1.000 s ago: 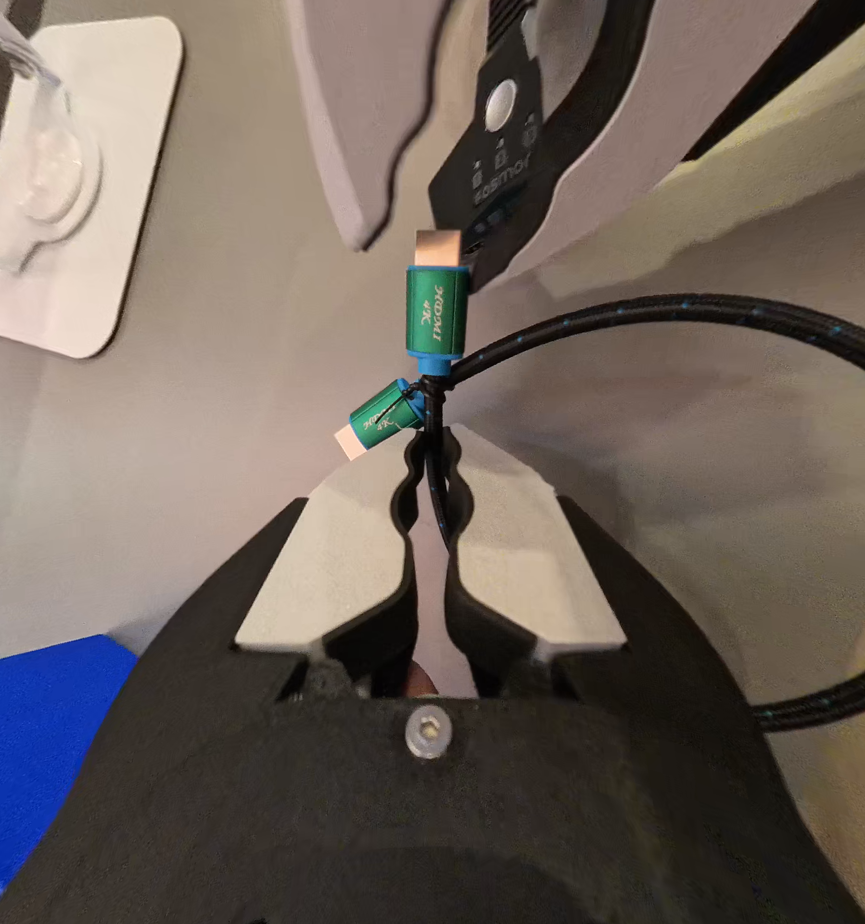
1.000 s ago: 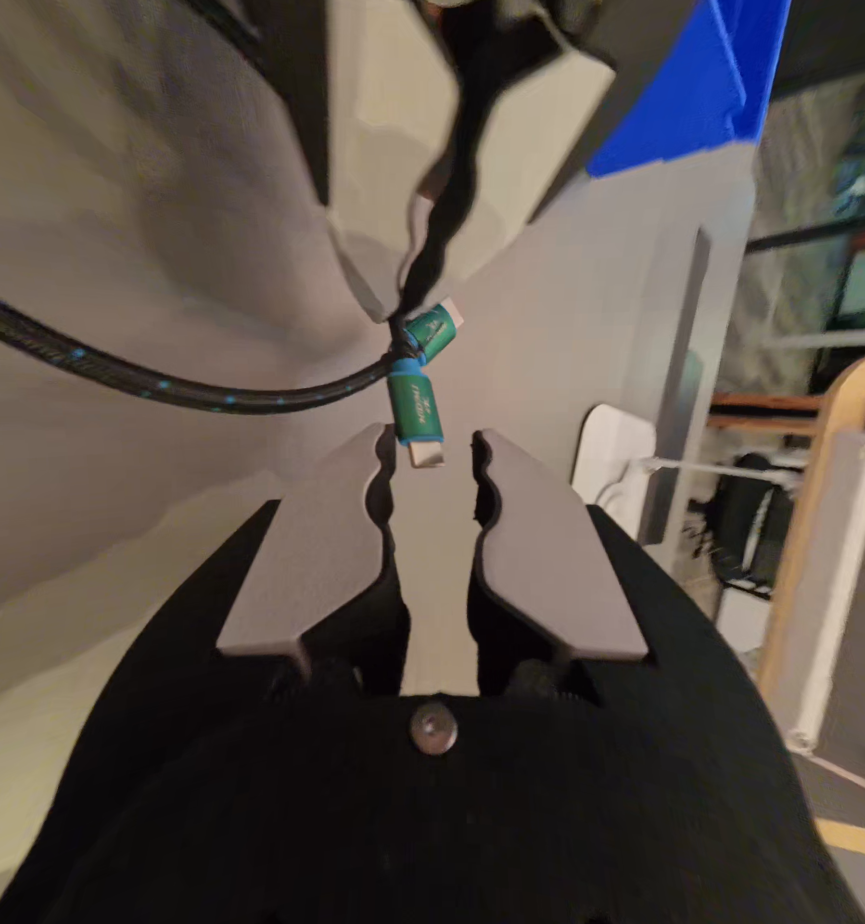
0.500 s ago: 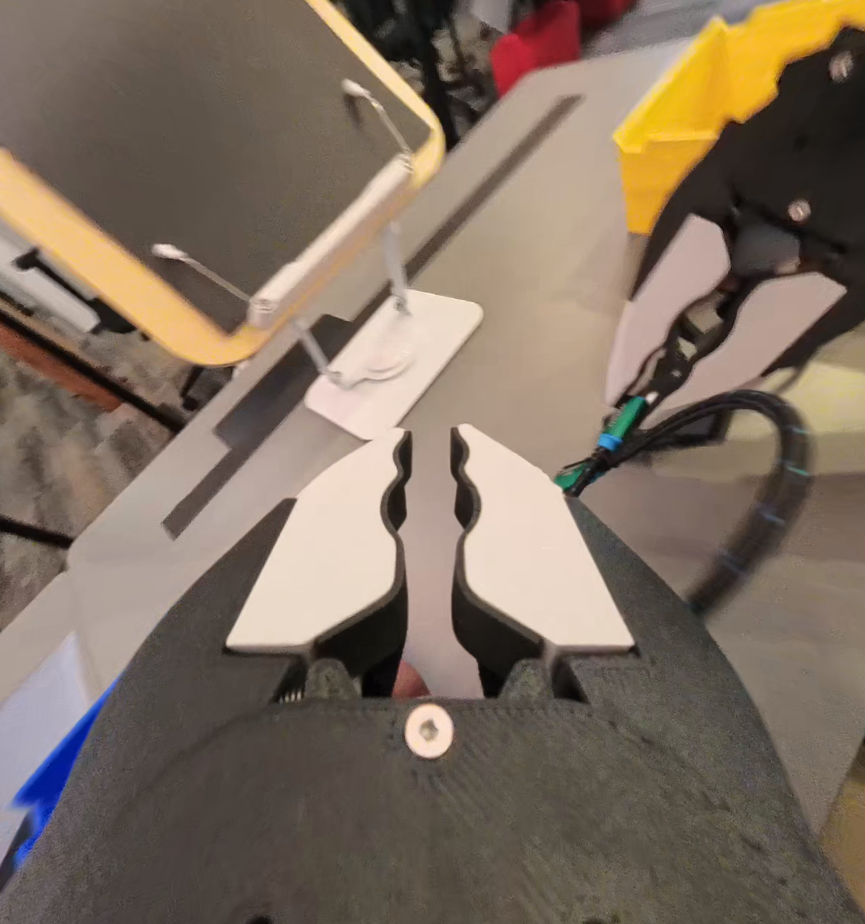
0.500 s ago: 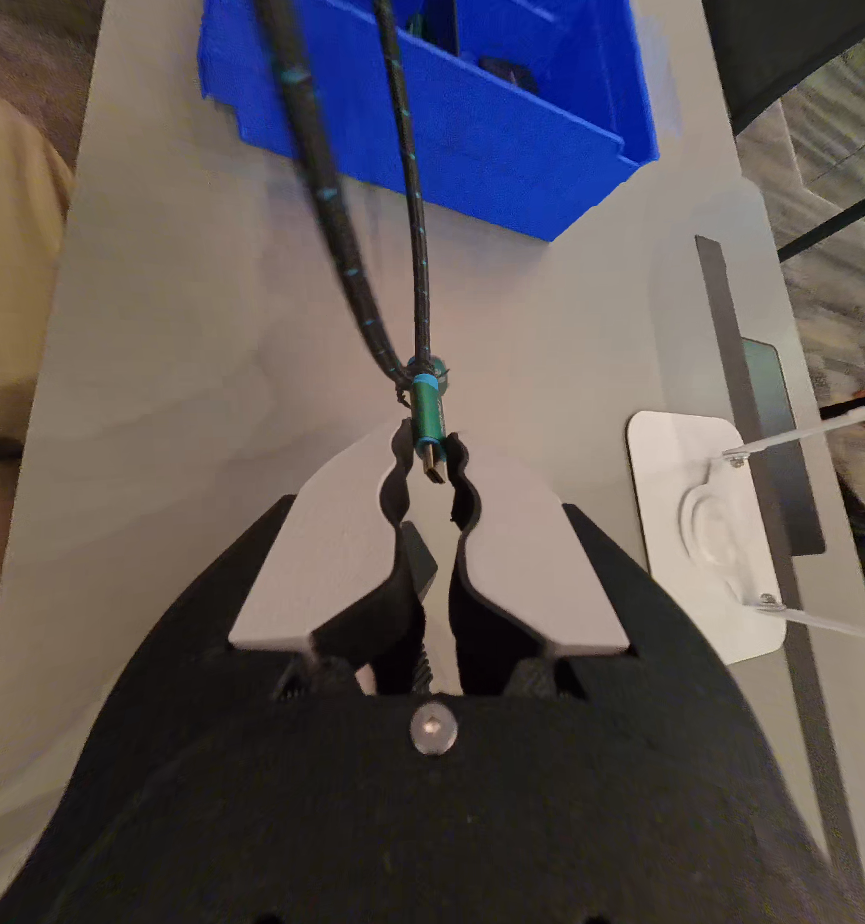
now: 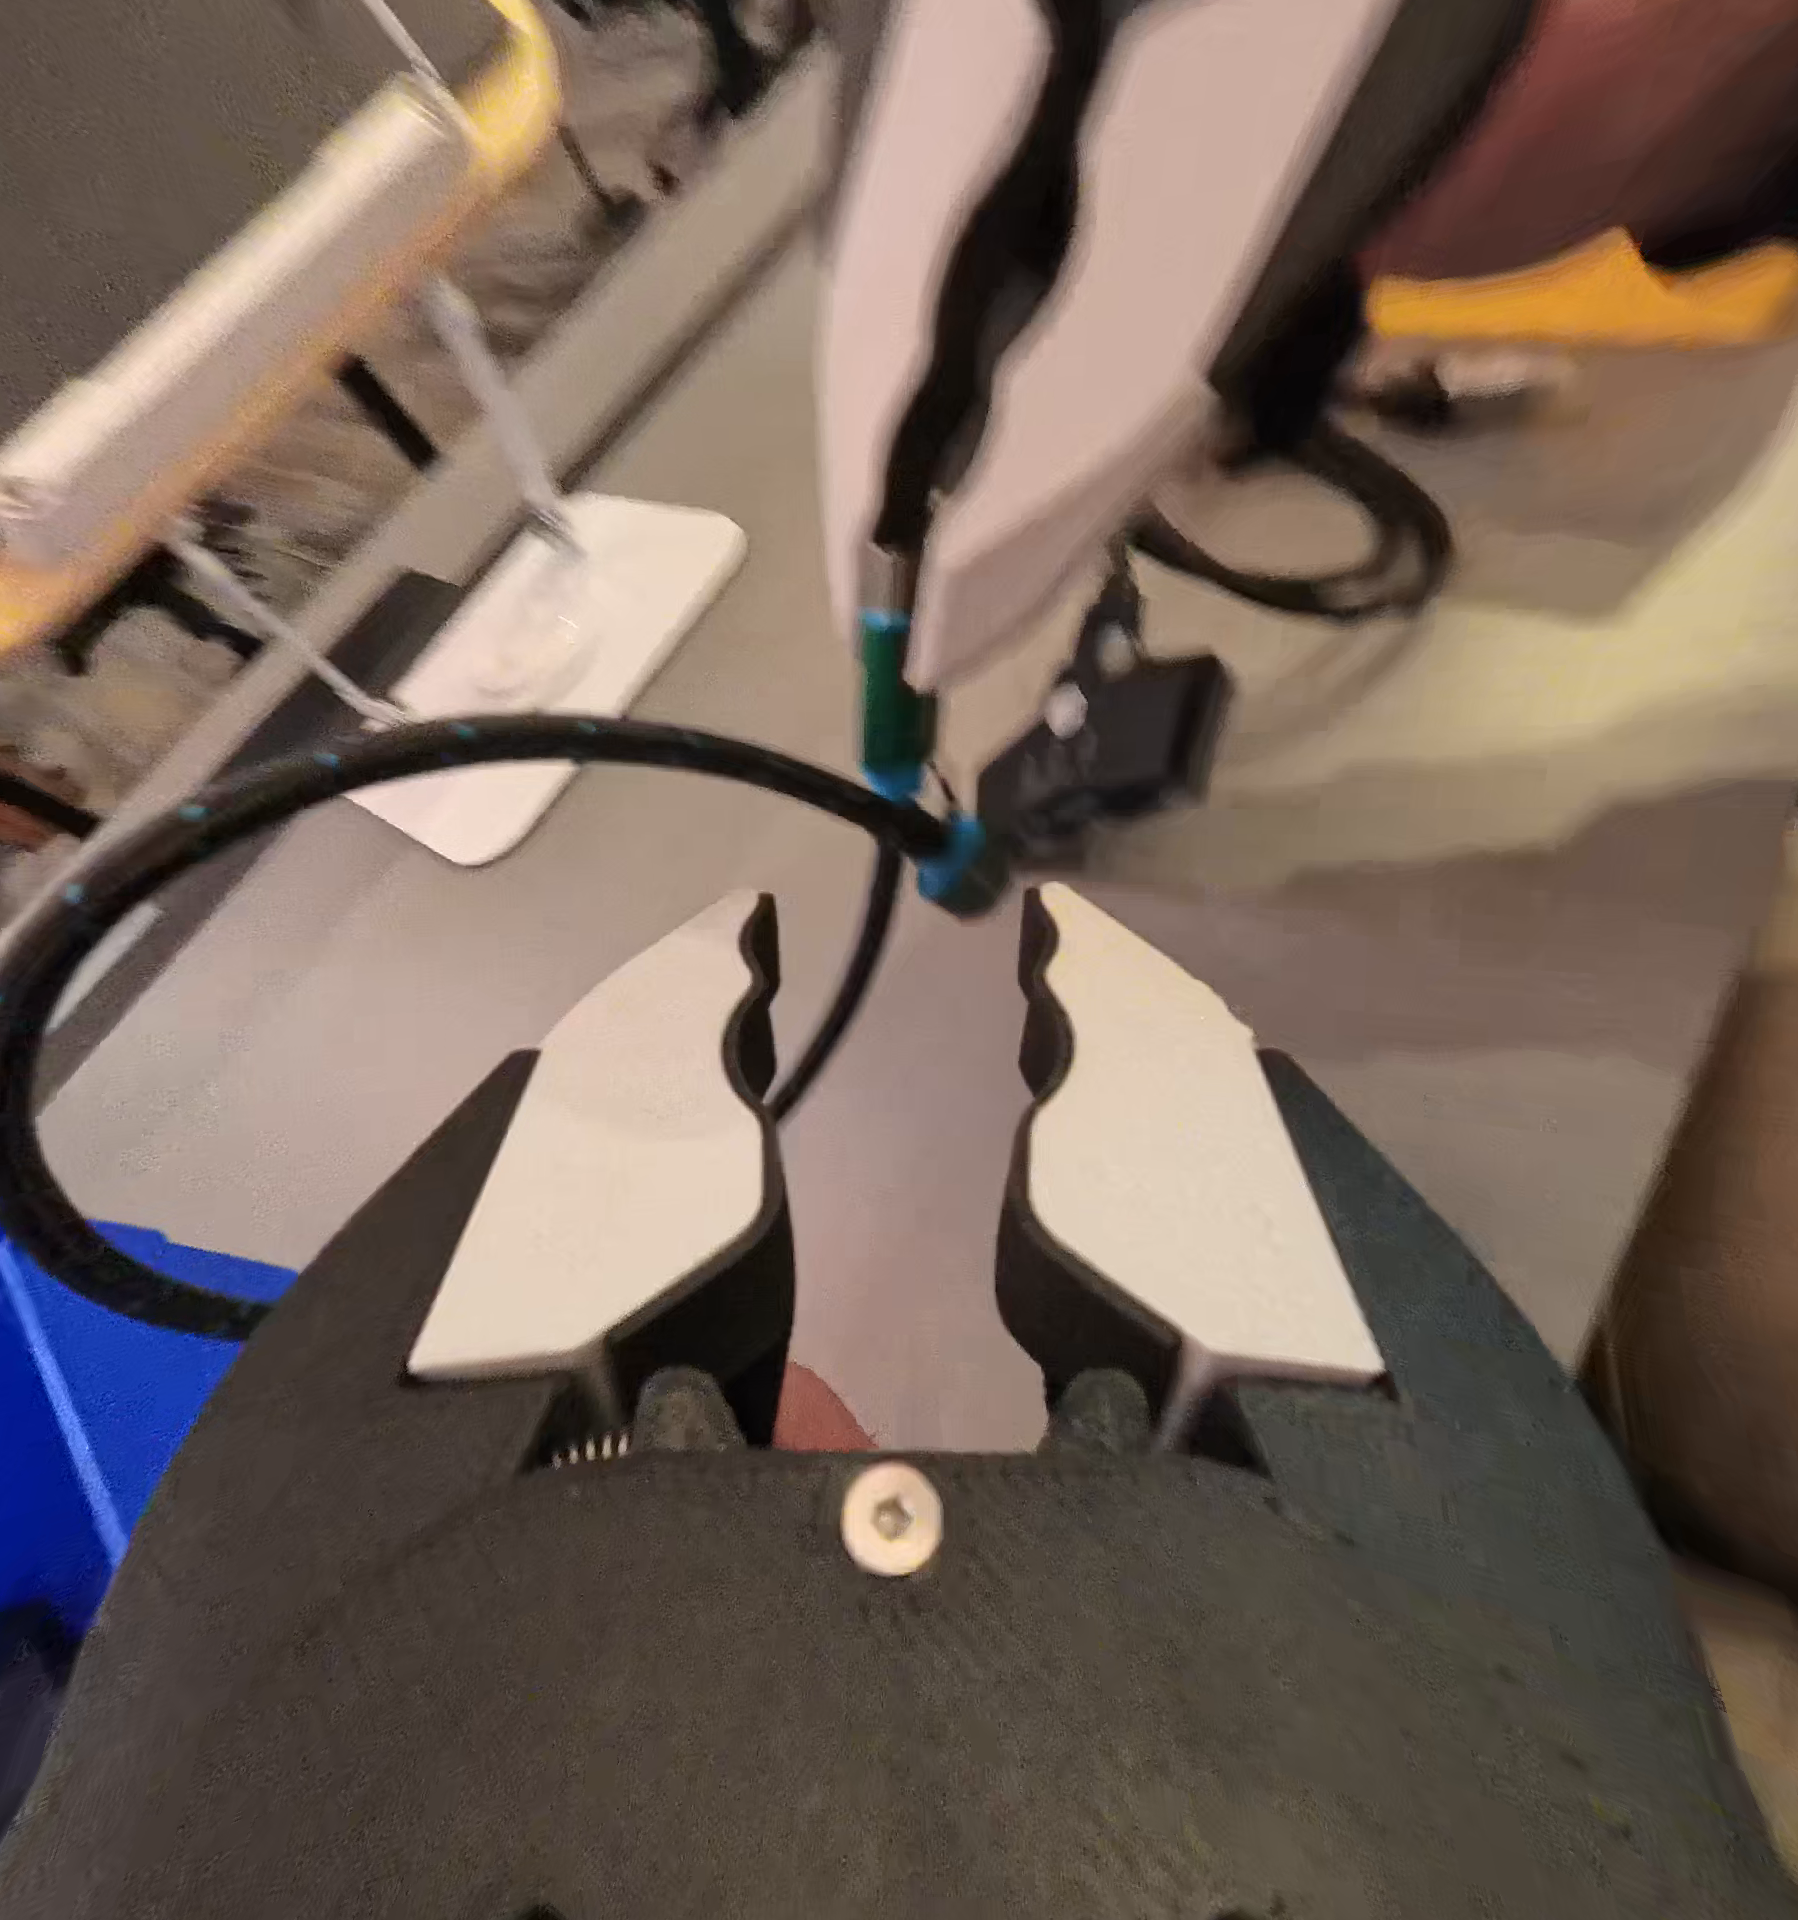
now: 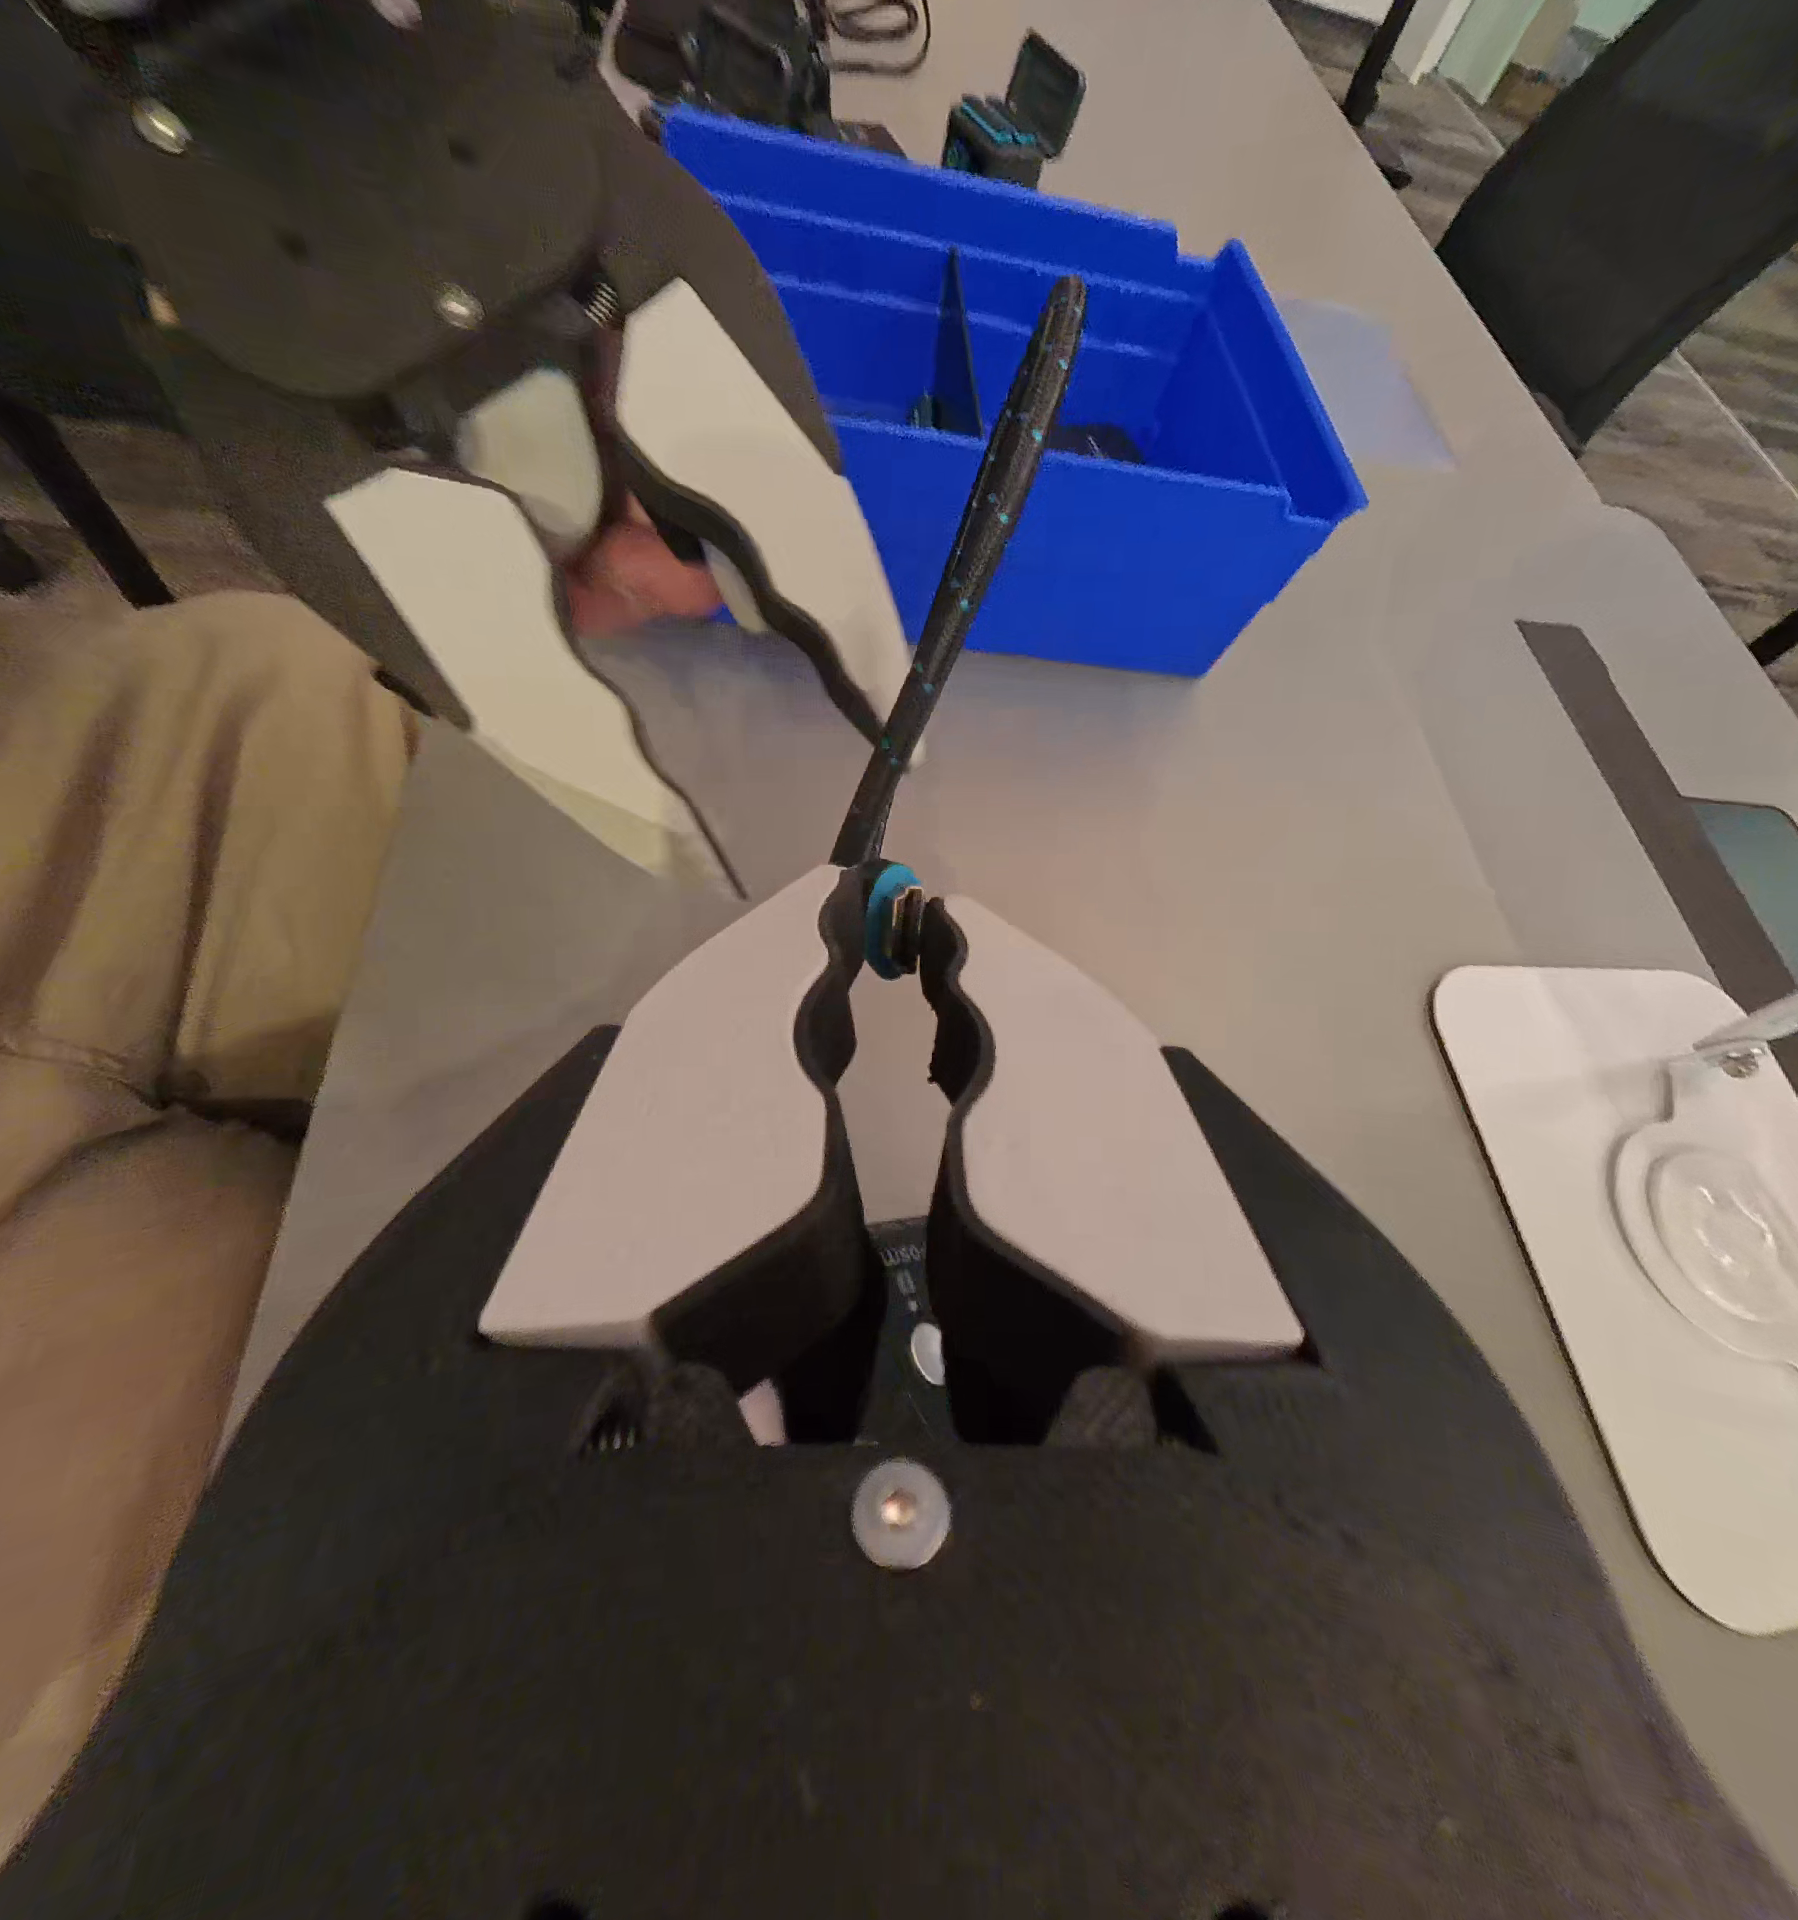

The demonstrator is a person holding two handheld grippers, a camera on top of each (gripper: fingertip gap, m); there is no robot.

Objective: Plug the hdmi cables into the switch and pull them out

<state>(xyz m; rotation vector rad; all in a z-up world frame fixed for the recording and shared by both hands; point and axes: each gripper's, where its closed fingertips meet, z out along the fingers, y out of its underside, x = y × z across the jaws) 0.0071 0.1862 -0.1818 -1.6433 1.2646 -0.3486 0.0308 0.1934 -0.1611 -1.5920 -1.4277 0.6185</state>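
Note:
My right gripper (image 6: 887, 914) is shut on a green HDMI plug (image 6: 879, 935) with a blue collar; its braided black cable (image 6: 988, 499) runs up toward the blue bin. In the left wrist view the right gripper (image 5: 895, 623) hangs from above, holding that plug (image 5: 890, 707) upright over the table. A second green plug (image 5: 962, 878), tied to the first, sits just ahead of my left gripper (image 5: 895, 914), which is open and empty. The black switch (image 5: 1103, 738) lies on the table just beyond; it also shows under my right fingers (image 6: 910, 1320).
A blue bin (image 6: 1082, 520) stands at the far side, by my left gripper (image 5: 1, 1403). A white stand base (image 6: 1601, 1195) lies on the right. A person's tan trousers (image 6: 95, 935) are at the table's left edge. A dark cable coil (image 5: 1342, 540) lies behind the switch.
My left gripper let go of the cable, opened wider and now faces the loose plug. My right gripper closed on the other plug and lifted it above the switch.

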